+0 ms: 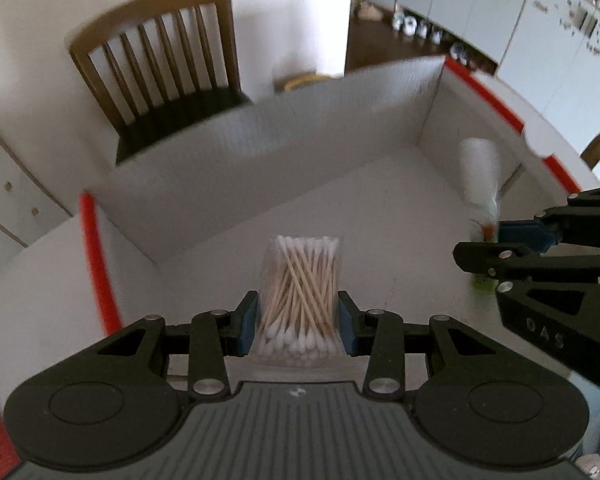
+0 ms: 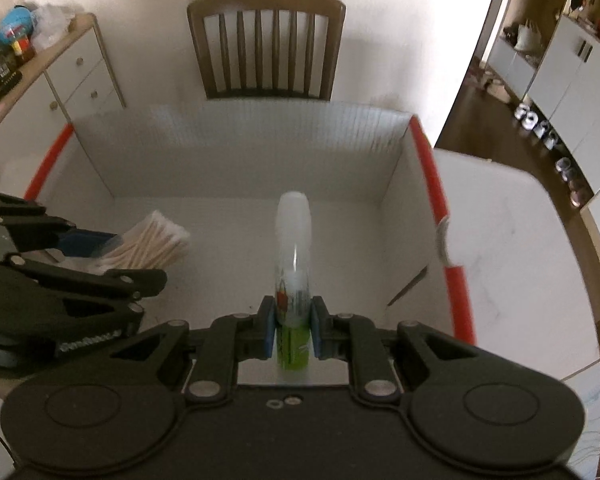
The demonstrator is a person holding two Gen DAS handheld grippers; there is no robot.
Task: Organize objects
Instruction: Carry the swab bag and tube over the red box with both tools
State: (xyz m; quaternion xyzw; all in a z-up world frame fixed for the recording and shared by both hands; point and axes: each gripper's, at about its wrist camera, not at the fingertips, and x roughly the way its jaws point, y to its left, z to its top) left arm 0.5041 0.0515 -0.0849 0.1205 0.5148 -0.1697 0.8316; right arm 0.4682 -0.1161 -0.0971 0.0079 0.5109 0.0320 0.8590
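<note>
My left gripper (image 1: 298,322) is shut on a clear pack of cotton swabs (image 1: 300,280), held over the floor of a white box with red edges (image 1: 228,160). My right gripper (image 2: 293,330) is shut on a small green and white bottle with a pale cap (image 2: 294,240), pointing down into the same box (image 2: 236,144). In the left wrist view the bottle (image 1: 480,176) and the right gripper (image 1: 512,240) show at the right. In the right wrist view the swab pack (image 2: 152,244) and the left gripper (image 2: 88,242) show at the left.
A wooden slat-back chair (image 2: 266,44) stands behind the box, against a white wall. A white table top (image 2: 512,240) lies right of the box. A cluttered white cabinet (image 2: 28,80) is at the far left. Shoes (image 2: 540,128) line the floor by white cupboards.
</note>
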